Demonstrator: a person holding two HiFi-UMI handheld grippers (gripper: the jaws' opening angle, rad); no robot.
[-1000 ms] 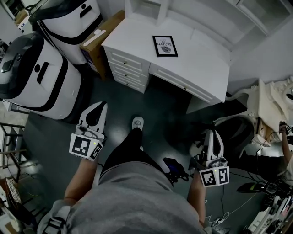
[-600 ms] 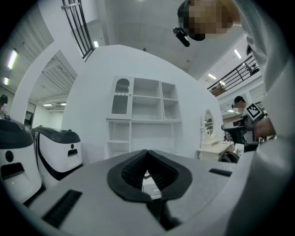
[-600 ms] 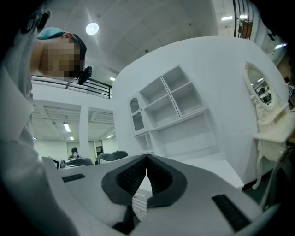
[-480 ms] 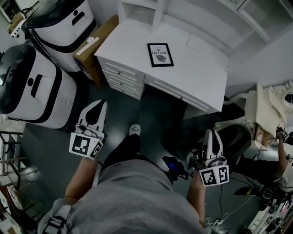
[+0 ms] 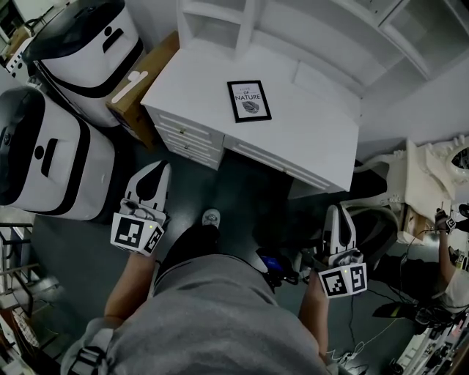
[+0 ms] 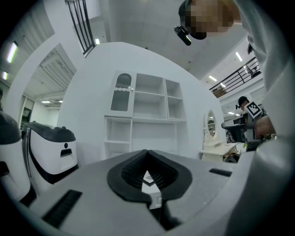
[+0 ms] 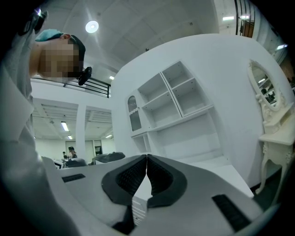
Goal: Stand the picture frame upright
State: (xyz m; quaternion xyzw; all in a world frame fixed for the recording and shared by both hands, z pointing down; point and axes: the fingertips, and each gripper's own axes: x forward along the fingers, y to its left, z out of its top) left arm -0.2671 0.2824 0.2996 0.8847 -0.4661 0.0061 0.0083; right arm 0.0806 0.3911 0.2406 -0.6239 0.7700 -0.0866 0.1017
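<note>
A black picture frame (image 5: pixel 248 100) with a white print lies flat on the white desk (image 5: pixel 315 132) in the head view. My left gripper (image 5: pixel 155 174) hangs over the dark floor, well short of the desk's front left, jaws shut and empty. My right gripper (image 5: pixel 334 217) is low at the right, in front of the desk's right end, also shut on nothing. Through the gap below the left jaws (image 6: pixel 147 159) a small piece of the frame (image 6: pixel 148 179) shows far off. The right gripper (image 7: pixel 146 162) points at the desk and shelves.
Two large white-and-black machines (image 5: pixel 51 146) stand at the left, with a cardboard box (image 5: pixel 139 80) between them and the desk. A white shelf unit (image 5: pixel 220 22) rises behind the desk. An ornate white dressing table (image 5: pixel 432 176) and cables are at the right.
The desk and frame have slid lower and leftward in the head view as the person stepped closer. Both grippers kept their places in the view and stayed shut.
</note>
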